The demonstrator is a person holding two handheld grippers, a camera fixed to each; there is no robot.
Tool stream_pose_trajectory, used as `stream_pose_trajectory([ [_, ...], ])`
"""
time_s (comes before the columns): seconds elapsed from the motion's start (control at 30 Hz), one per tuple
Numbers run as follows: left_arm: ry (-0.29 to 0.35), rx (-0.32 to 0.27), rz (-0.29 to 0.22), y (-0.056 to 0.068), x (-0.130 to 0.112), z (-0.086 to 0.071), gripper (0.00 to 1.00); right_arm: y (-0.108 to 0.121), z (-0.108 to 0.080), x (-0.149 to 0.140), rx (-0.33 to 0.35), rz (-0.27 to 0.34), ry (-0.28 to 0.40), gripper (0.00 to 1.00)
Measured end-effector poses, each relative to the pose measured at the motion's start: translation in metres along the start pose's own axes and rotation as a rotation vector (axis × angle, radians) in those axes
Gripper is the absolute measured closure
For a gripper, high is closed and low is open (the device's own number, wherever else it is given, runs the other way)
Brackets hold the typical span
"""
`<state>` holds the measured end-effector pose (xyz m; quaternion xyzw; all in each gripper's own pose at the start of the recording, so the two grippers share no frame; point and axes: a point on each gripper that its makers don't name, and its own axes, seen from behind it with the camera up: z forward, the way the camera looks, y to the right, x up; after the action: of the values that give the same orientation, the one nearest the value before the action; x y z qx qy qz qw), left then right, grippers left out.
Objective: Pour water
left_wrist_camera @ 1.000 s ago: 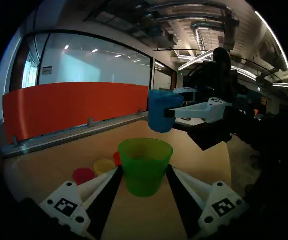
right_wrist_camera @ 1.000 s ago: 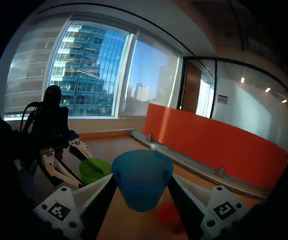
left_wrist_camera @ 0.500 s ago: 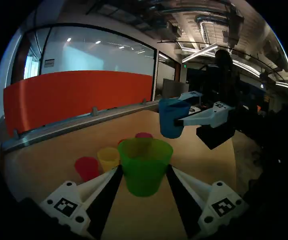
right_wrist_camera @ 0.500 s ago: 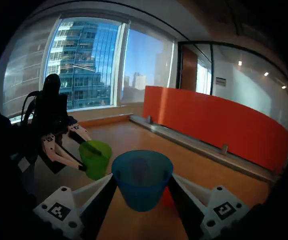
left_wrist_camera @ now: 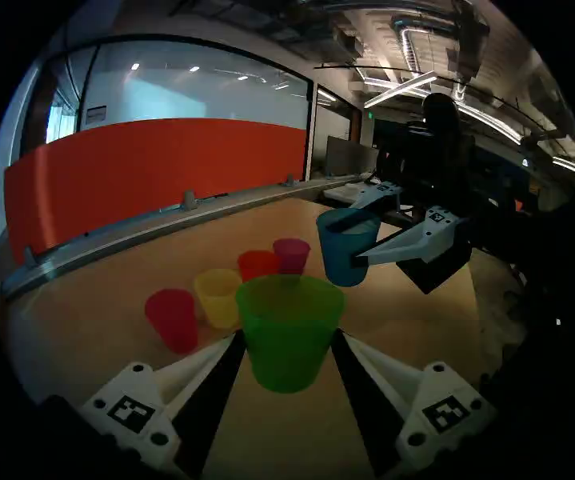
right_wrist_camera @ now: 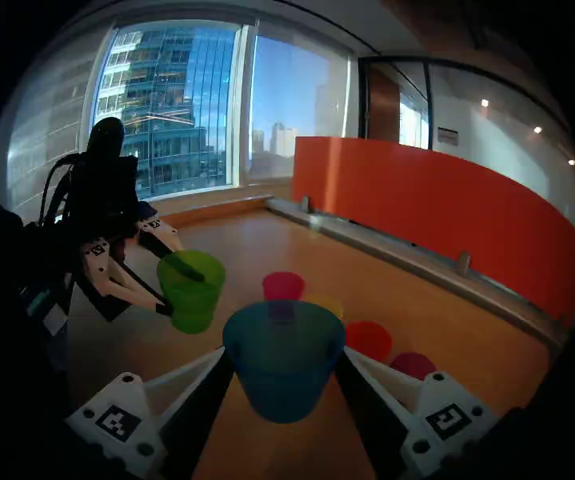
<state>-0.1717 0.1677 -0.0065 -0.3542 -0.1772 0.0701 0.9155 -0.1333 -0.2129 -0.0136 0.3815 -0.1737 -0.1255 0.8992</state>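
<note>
A green cup (left_wrist_camera: 289, 316) stands upright between the fingers of my left gripper (left_wrist_camera: 287, 346), which is shut on it. In the right gripper view that green cup (right_wrist_camera: 199, 300) hangs above the table at the left, held by the left gripper (right_wrist_camera: 181, 293). My right gripper (right_wrist_camera: 283, 376) is shut on a blue cup (right_wrist_camera: 283, 360), also upright. From the left gripper view, the blue cup (left_wrist_camera: 341, 252) hangs right of centre in the right gripper (left_wrist_camera: 357, 232), above the table. I cannot tell whether either cup holds water.
Several small cups stand in a row on the wooden table (left_wrist_camera: 111, 320): red (left_wrist_camera: 173, 318), yellow (left_wrist_camera: 217, 296), orange-red (left_wrist_camera: 257, 263), magenta (left_wrist_camera: 291, 254). An orange partition (left_wrist_camera: 151, 176) with a metal rail (left_wrist_camera: 167, 224) borders the far edge. A person stands behind the grippers.
Both grippers have dipped lower toward the table, bringing the row of small cups into view. The blue cup has come down level with the green one. Both grips are unchanged.
</note>
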Motion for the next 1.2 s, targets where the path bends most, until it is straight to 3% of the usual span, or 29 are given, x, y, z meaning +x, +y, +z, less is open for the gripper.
stream_pose_trajectory([
  [0.4, -0.068, -0.004, -0.001, -0.002, -0.034, 0.008, 0.22, -0.005, 0.012, -0.031, 0.026, -0.001, -0.064, 0.13],
  [1.2, -0.168, -0.013, 0.004, -0.004, -0.078, 0.016, 0.22, -0.015, 0.036, -0.088, 0.054, -0.018, -0.196, 0.13],
])
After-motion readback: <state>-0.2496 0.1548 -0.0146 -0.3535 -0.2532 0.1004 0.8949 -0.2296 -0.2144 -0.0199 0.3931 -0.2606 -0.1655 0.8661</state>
